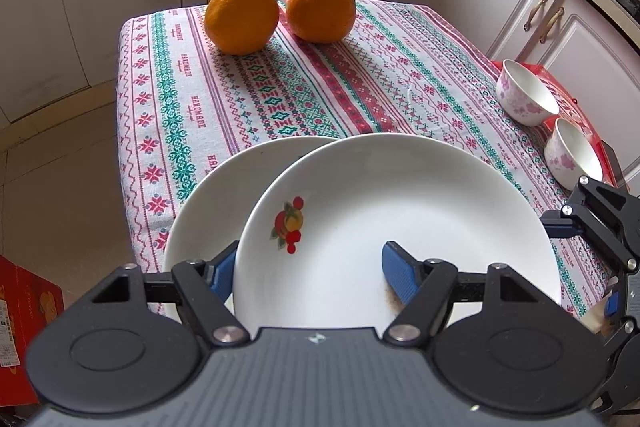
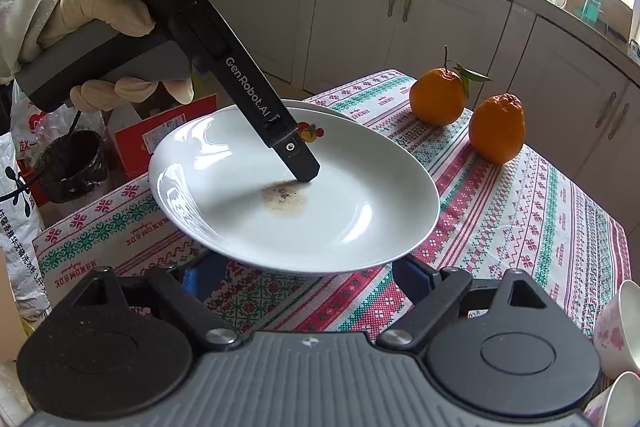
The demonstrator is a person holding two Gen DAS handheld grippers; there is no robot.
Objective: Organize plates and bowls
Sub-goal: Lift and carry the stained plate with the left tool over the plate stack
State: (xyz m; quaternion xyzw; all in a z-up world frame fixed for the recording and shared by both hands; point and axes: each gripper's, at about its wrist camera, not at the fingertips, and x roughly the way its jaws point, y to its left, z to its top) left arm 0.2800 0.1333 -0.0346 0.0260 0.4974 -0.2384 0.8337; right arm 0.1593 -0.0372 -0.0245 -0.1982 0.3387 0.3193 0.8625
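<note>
Fruit-print plate (image 1: 396,223) held tilted above the worktop (image 1: 360,75), overlapping a second white plate (image 1: 224,195) under it. Left gripper (image 1: 308,277) jaws clamp its near rim, one pad inside the dish, one beneath. Brown stain (image 2: 283,197) in the dish. Right gripper (image 2: 308,273) jaws stand wide, under the plate's edge; contact unclear. Two floral bowls (image 1: 528,95) at the worktop's right edge, two oranges (image 1: 242,17) at the far end.

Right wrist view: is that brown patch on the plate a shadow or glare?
Right wrist view: neither; a speckled brown stain on the held plate, with a soft shadow of the left tool beside it and window glare near the rim. Left wrist view: even light, the stain mostly hidden behind a finger.
</note>
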